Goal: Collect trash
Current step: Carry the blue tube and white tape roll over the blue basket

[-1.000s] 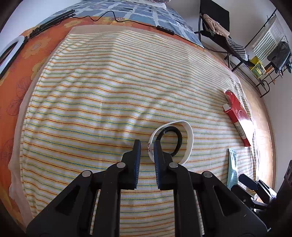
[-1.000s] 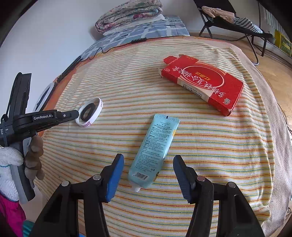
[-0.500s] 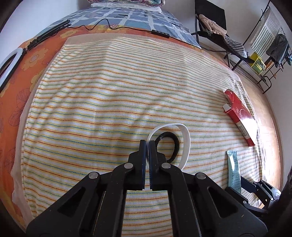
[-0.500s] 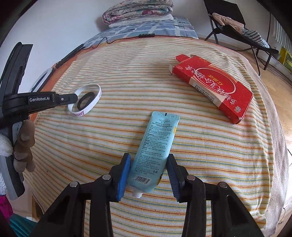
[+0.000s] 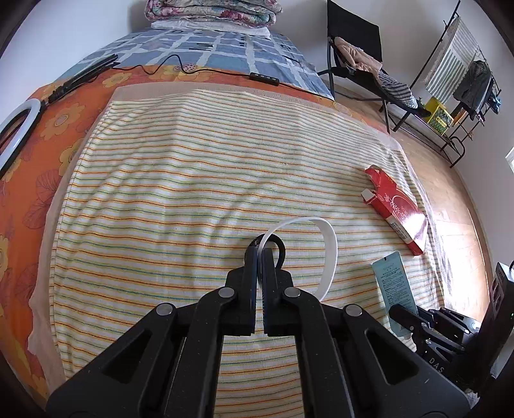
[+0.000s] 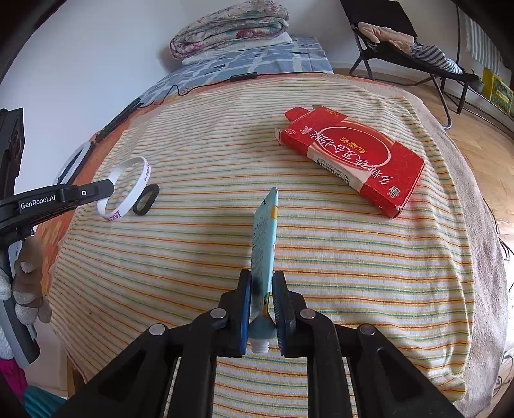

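Two grippers, both clamped. Left gripper: fingers pressed together on the near rim of a white wristband, which stands up off the cloth as a hoop running to 2 o'clock from the tips. A black ring sits just beyond the tips, inside the hoop; from the right wrist view it lies flat on the cloth, touching the band's lower edge at. Whether the fingers also pinch it, cannot tell.

Right gripper: fingers closed narrow on the cap end of a pale blue tube, held on edge, crimped end pointing to 12 o'clock and raised off the cloth; threaded nozzle pokes out toward the camera.

Red carton lies flat at 1 o'clock from the right gripper, well apart, one end flap open. Everything rests on a striped towel spread over an orange floral sheet. At 11 o'clock on that sheet, a white ring light. At 12 o'clock, folded quilts; a folding chair at 1 o'clock.

A gloved hand grips the left tool's handle at 9 o'clock in the right wrist view.
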### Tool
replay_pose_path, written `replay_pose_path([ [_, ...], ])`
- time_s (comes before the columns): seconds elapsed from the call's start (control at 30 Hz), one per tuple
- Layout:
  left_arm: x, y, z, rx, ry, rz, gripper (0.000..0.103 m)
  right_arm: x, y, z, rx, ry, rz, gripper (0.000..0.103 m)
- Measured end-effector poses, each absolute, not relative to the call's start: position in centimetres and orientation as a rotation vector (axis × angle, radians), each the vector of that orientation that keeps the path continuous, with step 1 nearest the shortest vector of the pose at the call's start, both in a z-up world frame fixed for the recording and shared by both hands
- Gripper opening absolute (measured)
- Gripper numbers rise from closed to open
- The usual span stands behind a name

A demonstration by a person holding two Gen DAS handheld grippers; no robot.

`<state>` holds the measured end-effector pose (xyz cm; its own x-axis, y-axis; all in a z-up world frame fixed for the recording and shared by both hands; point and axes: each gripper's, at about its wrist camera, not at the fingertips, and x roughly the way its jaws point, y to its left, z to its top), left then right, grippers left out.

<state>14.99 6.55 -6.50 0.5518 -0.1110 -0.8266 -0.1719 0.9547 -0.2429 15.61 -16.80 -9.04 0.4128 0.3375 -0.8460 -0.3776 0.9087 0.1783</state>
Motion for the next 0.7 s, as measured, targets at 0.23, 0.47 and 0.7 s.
replay_pose_path([
  [0.23, 13.1, 5.2, -5.8, -0.259, 0.979, 0.027, 0.000, 14.6, -16.2, -8.6, -0.097, 1.025, 0.466, 0.004],
  [0.47, 11.5, 4.6, -4.9, -0.256, 0.962, 0.020, 0.000, 15.0, -15.5, -10.1, -0.145, 1.052, 0.476, 0.006],
  [0.7, 10.4, 4.4, -4.6, -0.242, 0.959, 0.014, 0.000, 15.8, -14.1, -9.8, -0.153, 1.027, 0.469, 0.005],
])
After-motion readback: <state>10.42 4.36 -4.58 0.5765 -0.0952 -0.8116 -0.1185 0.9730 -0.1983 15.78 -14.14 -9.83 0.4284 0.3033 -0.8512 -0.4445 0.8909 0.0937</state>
